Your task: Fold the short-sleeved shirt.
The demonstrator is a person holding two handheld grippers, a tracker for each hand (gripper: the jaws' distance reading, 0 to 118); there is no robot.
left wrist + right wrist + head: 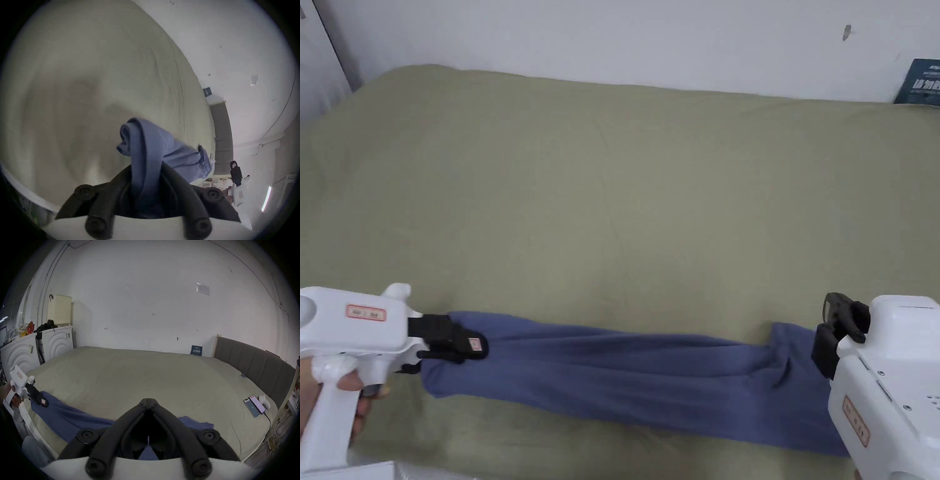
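A blue short-sleeved shirt lies bunched into a long band along the near edge of the olive-green bed. My left gripper is shut on the shirt's left end. In the left gripper view the fabric is pinched between the jaws of that gripper and folds over them. My right gripper hovers at the shirt's right end, raised a little above it. Its jaws are shut tip to tip with nothing between them, and the shirt runs beneath them toward the left gripper.
Two phones on a cable lie at the bed's right side by a grey headboard. A dark blue card leans on the white wall. White cabinets stand past the bed's left end.
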